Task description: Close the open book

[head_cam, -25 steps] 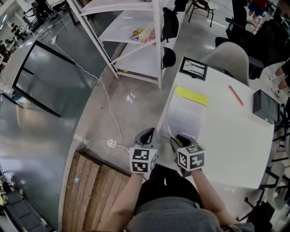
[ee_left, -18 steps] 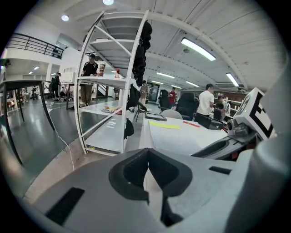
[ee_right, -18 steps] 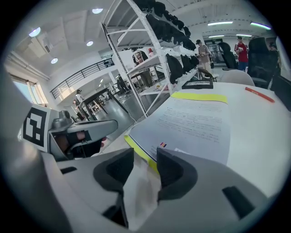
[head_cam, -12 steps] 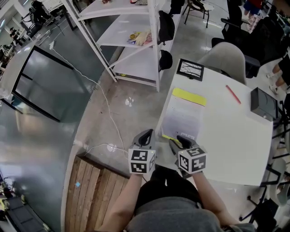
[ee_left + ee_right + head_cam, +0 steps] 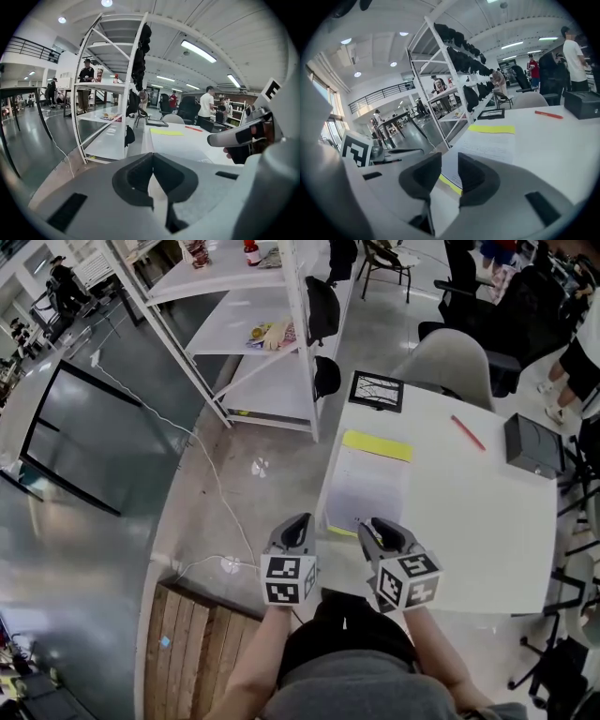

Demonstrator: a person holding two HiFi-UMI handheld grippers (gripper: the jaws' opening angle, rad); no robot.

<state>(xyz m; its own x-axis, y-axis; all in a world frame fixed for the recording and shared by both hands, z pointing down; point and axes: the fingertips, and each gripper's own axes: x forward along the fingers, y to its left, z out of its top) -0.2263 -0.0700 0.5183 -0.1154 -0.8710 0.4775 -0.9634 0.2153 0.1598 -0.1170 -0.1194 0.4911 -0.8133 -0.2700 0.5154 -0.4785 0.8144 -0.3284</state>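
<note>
Now the book lies at 12 o'clock of the right claw, which is closing, apparently empty; left claw is together.

- White table: bare top on its right half.
- Red pen: lies slantwise near the table's far edge.
- Black box: stands at the far right corner, apart from the pen.
- Black-framed panel: lies flat at the far left corner.
- Grey chair: pushed up to the table's far side.
- White shelving rack: left of the table, with dark bags hung on its post and a yellowish item on a shelf.
- White cable: trails across the grey floor.
- Wooden plank platform: bottom left.
</note>
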